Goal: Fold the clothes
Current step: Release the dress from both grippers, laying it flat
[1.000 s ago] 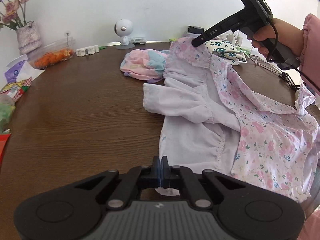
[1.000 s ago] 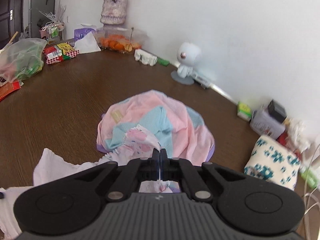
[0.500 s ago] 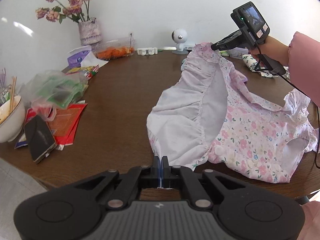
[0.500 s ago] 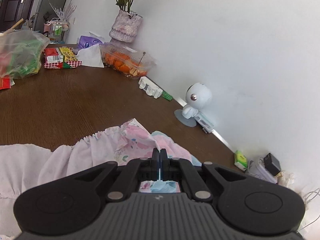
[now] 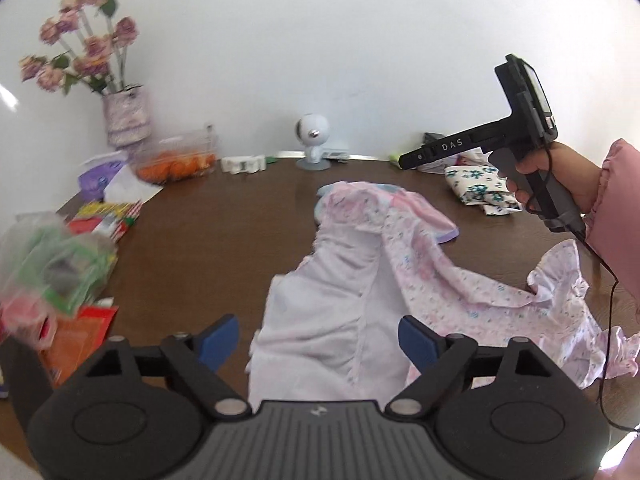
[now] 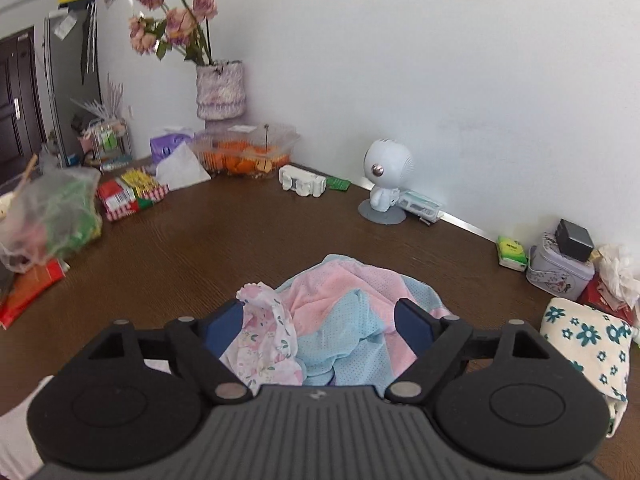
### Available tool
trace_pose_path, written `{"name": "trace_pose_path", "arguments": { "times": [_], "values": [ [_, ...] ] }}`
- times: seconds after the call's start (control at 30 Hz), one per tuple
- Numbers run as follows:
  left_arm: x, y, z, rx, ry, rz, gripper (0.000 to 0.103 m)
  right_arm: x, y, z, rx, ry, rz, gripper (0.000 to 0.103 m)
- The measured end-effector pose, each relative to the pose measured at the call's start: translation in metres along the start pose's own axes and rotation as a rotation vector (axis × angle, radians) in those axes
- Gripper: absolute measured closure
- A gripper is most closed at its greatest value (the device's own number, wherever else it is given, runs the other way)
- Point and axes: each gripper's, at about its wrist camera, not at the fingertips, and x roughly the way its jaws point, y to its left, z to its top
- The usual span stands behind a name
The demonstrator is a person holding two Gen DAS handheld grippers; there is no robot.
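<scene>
Both your tools, left (image 5: 319, 332) and right (image 6: 319, 322), gape wide over the dress (image 5: 360, 292), which runs lengthwise away across the worktop (image 5: 224, 232).

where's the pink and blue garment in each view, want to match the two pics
Left wrist view: the pink and blue garment lies upper centre on the table, partly under the far end of the floral dress.
Right wrist view: it sits bottom centre, between the open fingers of the right gripper.
Shared landmark: the white round-headed robot figure by the wall, beyond the garment in both.
</scene>
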Motion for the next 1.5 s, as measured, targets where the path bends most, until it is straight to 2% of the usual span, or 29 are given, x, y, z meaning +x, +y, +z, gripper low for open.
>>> {"name": "trace_pose_path", "arguments": {
  "times": [0.07,0.13,0.23,0.33,0.47,0.5,0.6,0.63,0.7,0.73,0.83,0.9,0.97,1.07,1.13,1.17,1.23,1.3,1.37,1.43,1.5],
  "values": [
    [0.028,-0.003,0.024,0.078,0.034,-0.075,0.014,-0.032,-0.010,-0.005,0.005,0.003,0.000,0.004],
    [0.060,-0.010,0.041,0.135,0.084,-0.148,0.014,-0.066,-0.019,-0.019,0.000,0.016,-0.019,0.004],
    [0.107,-0.045,0.053,0.269,0.177,-0.234,0.019,-0.106,-0.036,-0.054,-0.015,0.065,-0.079,0.003],
    [0.140,-0.083,0.048,0.470,0.232,-0.256,0.026,-0.135,-0.057,-0.102,0.006,0.139,-0.143,0.003],
    [0.164,-0.113,0.033,0.639,0.278,-0.273,0.033,-0.159,-0.085,-0.168,0.080,0.235,-0.198,0.005],
    [0.169,-0.118,0.032,0.657,0.284,-0.268,0.035,-0.165,-0.088,-0.182,0.109,0.245,-0.190,0.009],
    [0.185,-0.133,0.027,0.711,0.304,-0.252,0.052,-0.183,-0.091,-0.218,0.191,0.247,-0.125,0.021],
    [0.190,-0.138,0.026,0.729,0.310,-0.246,0.059,-0.188,-0.089,-0.226,0.204,0.234,-0.099,0.021],
    [0.200,-0.147,0.025,0.757,0.319,-0.237,0.067,-0.200,-0.078,-0.241,0.211,0.201,-0.033,0.027],
    [0.204,-0.148,0.028,0.758,0.317,-0.234,0.078,-0.204,-0.073,-0.246,0.202,0.187,-0.006,0.030],
    [0.216,-0.154,0.040,0.746,0.313,-0.222,0.094,-0.208,-0.056,-0.257,0.176,0.187,0.054,0.049],
    [0.224,-0.158,0.051,0.713,0.298,-0.209,0.096,-0.206,-0.047,-0.263,0.173,0.208,0.070,0.071],
    [0.233,-0.160,0.062,0.665,0.284,-0.195,0.096,-0.204,-0.043,-0.271,0.173,0.225,0.075,0.081],
    [0.247,-0.159,0.078,0.549,0.269,-0.168,0.093,-0.207,-0.037,-0.282,0.169,0.230,0.095,0.082],
    [0.254,-0.158,0.084,0.472,0.261,-0.147,0.087,-0.211,-0.034,-0.287,0.161,0.235,0.120,0.082],
    [0.256,-0.156,0.087,0.436,0.255,-0.138,0.073,-0.214,-0.032,-0.289,0.158,0.237,0.131,0.082],
    [0.250,-0.151,0.092,0.376,0.235,-0.127,0.055,-0.224,-0.032,-0.292,0.168,0.221,0.149,0.077],
    [0.232,-0.144,0.093,0.364,0.197,-0.139,0.049,-0.236,-0.034,-0.293,0.191,0.189,0.162,0.057],
    [0.205,-0.134,0.086,0.373,0.163,-0.155,0.036,-0.250,-0.042,-0.294,0.227,0.136,0.135,0.049],
    [0.176,-0.124,0.071,0.382,0.139,-0.172,0.028,-0.259,-0.053,-0.295,0.274,0.098,0.100,0.043],
    [0.151,-0.113,0.048,0.404,0.138,-0.185,0.028,-0.262,-0.068,-0.298,0.335,0.074,0.071,0.042]
  ]
}}
